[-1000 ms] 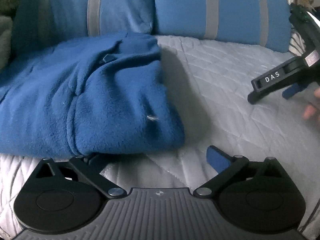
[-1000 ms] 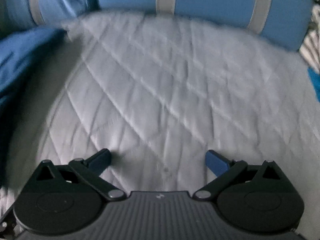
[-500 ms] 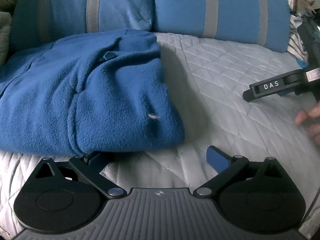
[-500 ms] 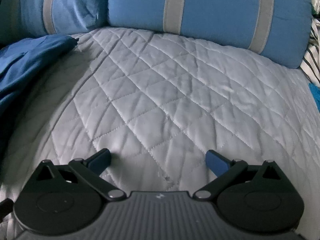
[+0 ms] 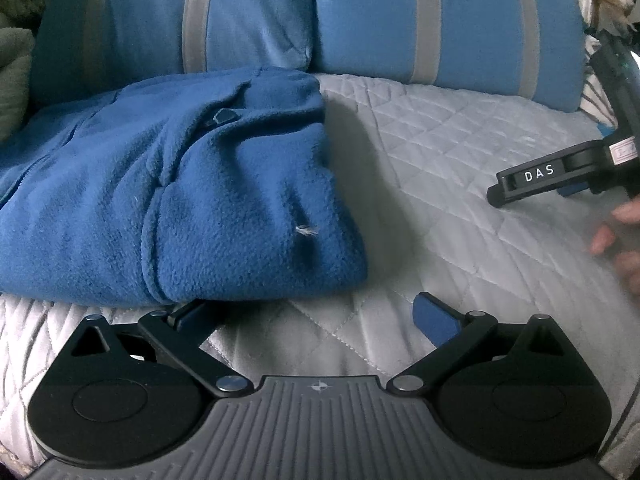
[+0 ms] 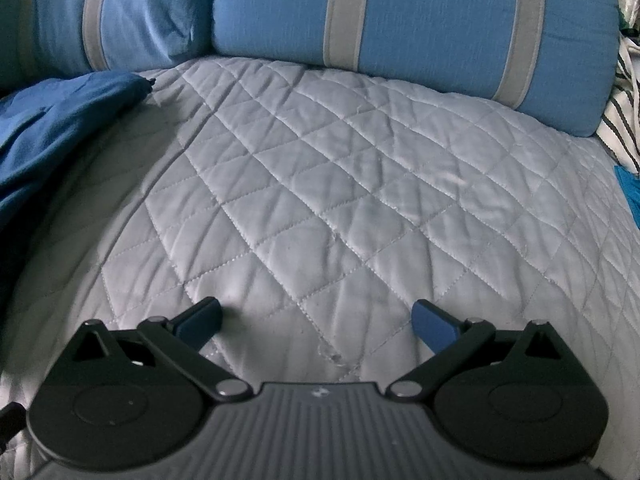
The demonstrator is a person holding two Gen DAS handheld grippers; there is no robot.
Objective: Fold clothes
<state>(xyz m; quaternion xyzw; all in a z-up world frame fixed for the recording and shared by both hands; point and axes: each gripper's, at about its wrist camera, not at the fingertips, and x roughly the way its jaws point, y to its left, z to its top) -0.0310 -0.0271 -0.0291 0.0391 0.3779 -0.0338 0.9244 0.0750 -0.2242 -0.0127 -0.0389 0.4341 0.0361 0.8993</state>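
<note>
A folded blue fleece garment (image 5: pixel 180 200) lies on the grey quilted bed cover (image 5: pixel 440 184), left of centre in the left wrist view. My left gripper (image 5: pixel 316 316) is open and empty, just in front of the fleece's near edge; its left finger sits at that edge. In the right wrist view only a corner of the fleece (image 6: pixel 60 120) shows at the left. My right gripper (image 6: pixel 316 320) is open and empty over bare quilt (image 6: pixel 320 184). The right gripper's body (image 5: pixel 560 172) and the hand holding it show at the right of the left wrist view.
Two blue pillows with grey stripes (image 5: pixel 320 20) lean along the back of the bed and also show in the right wrist view (image 6: pixel 400 20). A green blanket (image 5: pixel 16 40) lies at far left. A striped cloth (image 6: pixel 624 112) lies at the far right.
My left gripper has drawn back slightly from the fleece. The right gripper has swung and lifted, so its view now shows more of the pillows and is no longer blurred.
</note>
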